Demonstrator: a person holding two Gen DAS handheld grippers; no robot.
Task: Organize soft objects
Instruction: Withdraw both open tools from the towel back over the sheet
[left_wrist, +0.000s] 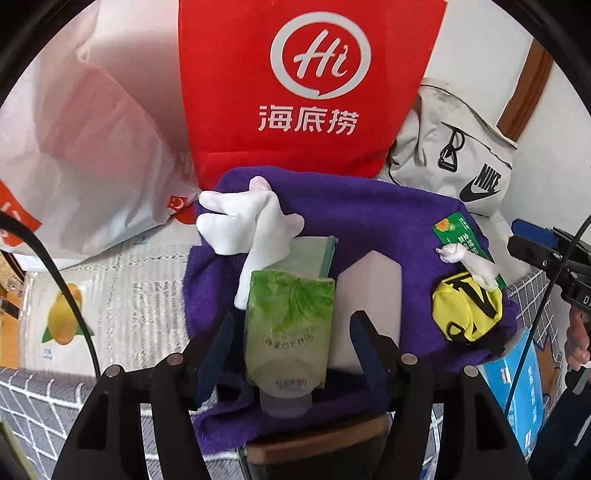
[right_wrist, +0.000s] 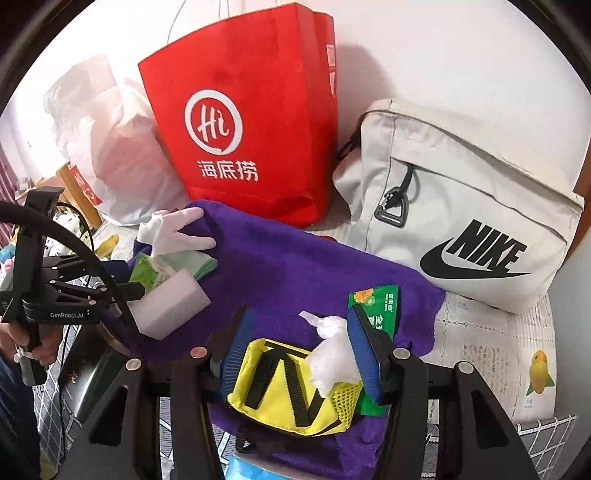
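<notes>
A purple towel (left_wrist: 388, 214) (right_wrist: 295, 266) holds the soft items. A green tissue pack (left_wrist: 291, 325) lies between the fingers of my left gripper (left_wrist: 293, 317), which is open, with a gap on each side of the pack. Beside the pack are a white glove (left_wrist: 251, 218) (right_wrist: 173, 229), a mint cloth (left_wrist: 310, 254) and a pale foam block (left_wrist: 369, 295) (right_wrist: 170, 306). My right gripper (right_wrist: 297, 314) hovers open over a yellow pouch (right_wrist: 280, 387) (left_wrist: 467, 310) resting on the towel. A white crumpled wad (right_wrist: 332, 354) and a green sachet (right_wrist: 373, 299) lie by the pouch.
A red paper bag (left_wrist: 310, 85) (right_wrist: 251, 122) stands behind the towel. A grey Nike bag (right_wrist: 461, 206) lies to its right and a white plastic bag (left_wrist: 81, 147) to its left. A blue box (left_wrist: 517, 376) sits under the towel's near right corner. A fruit-print pack (left_wrist: 62, 321) lies at the left.
</notes>
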